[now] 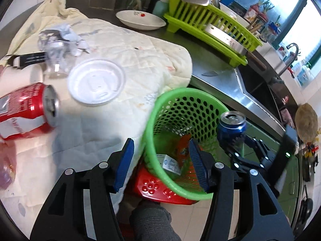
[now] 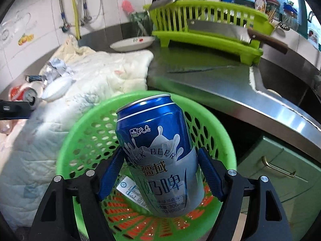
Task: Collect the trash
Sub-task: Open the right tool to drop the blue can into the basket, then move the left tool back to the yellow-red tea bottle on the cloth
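My right hand-held gripper (image 2: 160, 172) pinched the upright blue aluminium milk-beer can (image 2: 158, 160) directly above the green perforated plastic basket (image 2: 224, 132). My left hand-held gripper (image 1: 160, 160) hung spread and empty, nearer the red crushed soda can (image 1: 26, 110) lying sideways on the bench.

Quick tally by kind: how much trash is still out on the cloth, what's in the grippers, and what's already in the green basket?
On the cloth:
Cans: 1, red can
Lids: 1, white lid
Crumpled wrappers: 1, foil wrapper
Held by right gripper: 1, blue can
In green basket: 2 visible, orange packet, white label
Total: 6
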The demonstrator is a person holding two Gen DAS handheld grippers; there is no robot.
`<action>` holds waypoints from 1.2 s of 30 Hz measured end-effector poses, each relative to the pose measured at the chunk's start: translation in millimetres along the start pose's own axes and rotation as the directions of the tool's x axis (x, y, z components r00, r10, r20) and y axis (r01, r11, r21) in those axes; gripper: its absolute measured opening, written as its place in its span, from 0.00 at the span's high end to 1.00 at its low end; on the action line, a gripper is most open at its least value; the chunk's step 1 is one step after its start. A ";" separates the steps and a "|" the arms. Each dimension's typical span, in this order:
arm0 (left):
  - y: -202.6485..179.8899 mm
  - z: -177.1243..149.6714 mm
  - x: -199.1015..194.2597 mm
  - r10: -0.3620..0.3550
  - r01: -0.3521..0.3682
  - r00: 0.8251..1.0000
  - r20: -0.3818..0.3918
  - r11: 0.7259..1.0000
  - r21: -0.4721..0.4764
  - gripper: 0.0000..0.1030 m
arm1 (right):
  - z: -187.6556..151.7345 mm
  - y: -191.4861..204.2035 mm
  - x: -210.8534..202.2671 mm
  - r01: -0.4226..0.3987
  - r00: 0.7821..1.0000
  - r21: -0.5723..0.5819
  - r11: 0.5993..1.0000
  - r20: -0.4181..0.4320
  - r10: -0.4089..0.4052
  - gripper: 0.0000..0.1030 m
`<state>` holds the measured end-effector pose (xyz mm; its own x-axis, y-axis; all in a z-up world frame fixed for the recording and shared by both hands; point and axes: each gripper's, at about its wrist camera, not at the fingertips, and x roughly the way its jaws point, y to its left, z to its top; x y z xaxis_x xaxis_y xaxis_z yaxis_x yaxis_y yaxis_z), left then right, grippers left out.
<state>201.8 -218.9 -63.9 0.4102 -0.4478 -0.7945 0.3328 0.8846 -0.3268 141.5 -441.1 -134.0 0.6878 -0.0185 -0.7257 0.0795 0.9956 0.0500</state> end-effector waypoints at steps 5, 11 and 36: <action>16.3 -6.1 -15.3 0.012 -0.011 1.000 0.027 1.000 -0.026 0.38 | 0.3 -1.1 31.5 0.047 0.996 -0.005 0.999 -0.071 -0.048 0.29; 36.1 -13.1 -33.5 0.037 -0.035 0.998 0.052 0.998 -0.055 0.38 | 4.0 -3.8 27.3 0.050 0.997 0.010 0.999 -0.058 -0.049 0.26; 174.6 -54.3 -157.6 0.278 -0.186 0.947 0.161 0.883 -0.431 0.23 | 26.1 94.5 -63.3 -0.114 0.985 -0.086 0.990 0.123 0.124 0.23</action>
<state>149.2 13.3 -23.6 0.6175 -0.1988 -0.7610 -0.1484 0.9207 -0.3609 124.3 -348.2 -65.5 0.7757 0.0938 -0.6241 -0.0617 0.9954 0.0730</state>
